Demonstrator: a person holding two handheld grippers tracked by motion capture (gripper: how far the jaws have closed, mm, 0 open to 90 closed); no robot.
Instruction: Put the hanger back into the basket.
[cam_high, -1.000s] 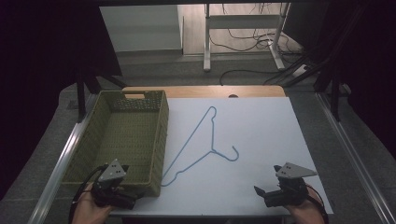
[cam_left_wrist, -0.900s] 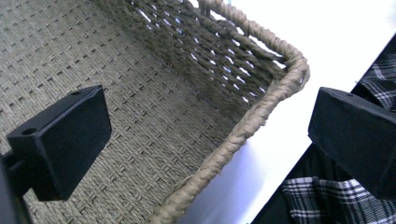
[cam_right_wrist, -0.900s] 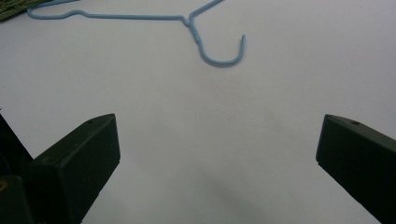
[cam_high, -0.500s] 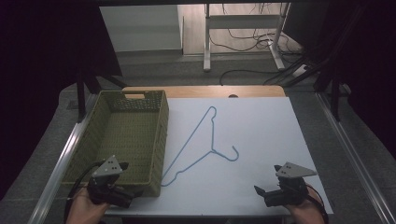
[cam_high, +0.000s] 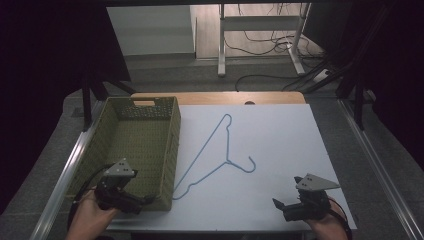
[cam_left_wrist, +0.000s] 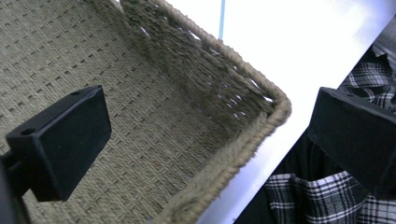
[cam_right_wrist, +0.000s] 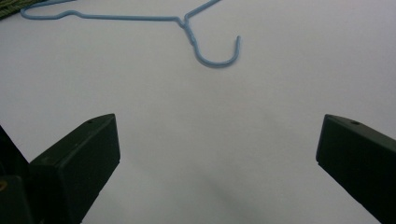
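Two grippers sit at the near edge of a white surface (cam_high: 280, 135), which is the largest thing here. On its left side stands a woven olive basket (cam_high: 127, 145), rectangular, with a handle slot in its far wall. Just to the right of the basket lies a light-blue wire hanger (cam_high: 220, 155), flat on the surface, its hook (cam_right_wrist: 217, 55) curling toward the right and one shoulder end reaching close to the basket's near right corner. The left gripper (cam_high: 142, 201) is held over the basket's near right corner, its fingers (cam_left_wrist: 60, 140) spread wide with the woven rim between them and gripping nothing. The right gripper (cam_high: 281, 206) rests low near the right front of the surface, well apart from the hanger, its fingers (cam_right_wrist: 77, 168) also wide apart and empty.
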